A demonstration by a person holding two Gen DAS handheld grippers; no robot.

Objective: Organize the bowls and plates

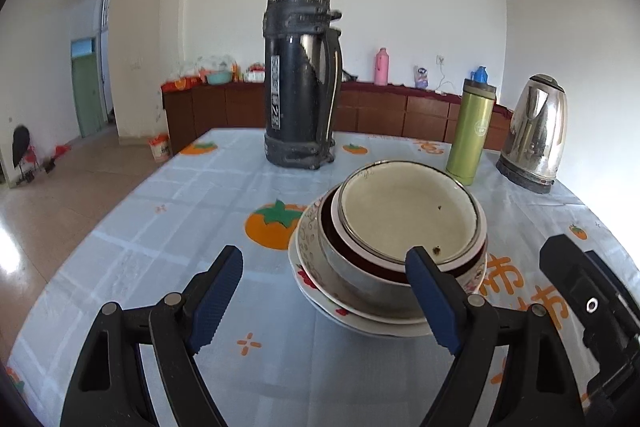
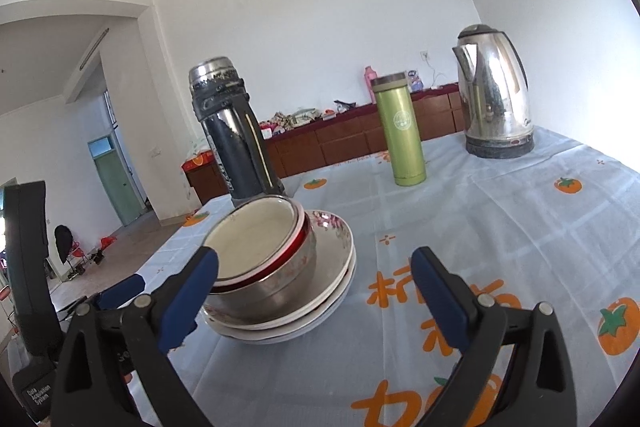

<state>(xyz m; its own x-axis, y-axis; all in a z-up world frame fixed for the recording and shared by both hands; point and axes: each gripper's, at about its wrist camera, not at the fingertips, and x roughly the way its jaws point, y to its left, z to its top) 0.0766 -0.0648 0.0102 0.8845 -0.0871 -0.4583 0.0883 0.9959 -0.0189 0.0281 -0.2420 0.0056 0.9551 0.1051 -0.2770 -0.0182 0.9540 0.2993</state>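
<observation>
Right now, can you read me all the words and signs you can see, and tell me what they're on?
"Data Acquisition System": white print on the black device at the lower left of the right wrist view.
Big orange Chinese characters on the tablecloth: cut off and hidden, not readable.
Vertical label on the black thermos: too blurred.
Round emblem on the green bottle: too small.

"Data Acquisition System" is being shown in white letters on the black device at the lower left of the right wrist view. Large orange Chinese characters are being displayed on the tablecloth, too warped to be read with certainty. A grey label strip with pale characters is being carried down the side of the dark flask, illegible. A round white emblem is being borne by the green bottle, its lettering too small to be read
</observation>
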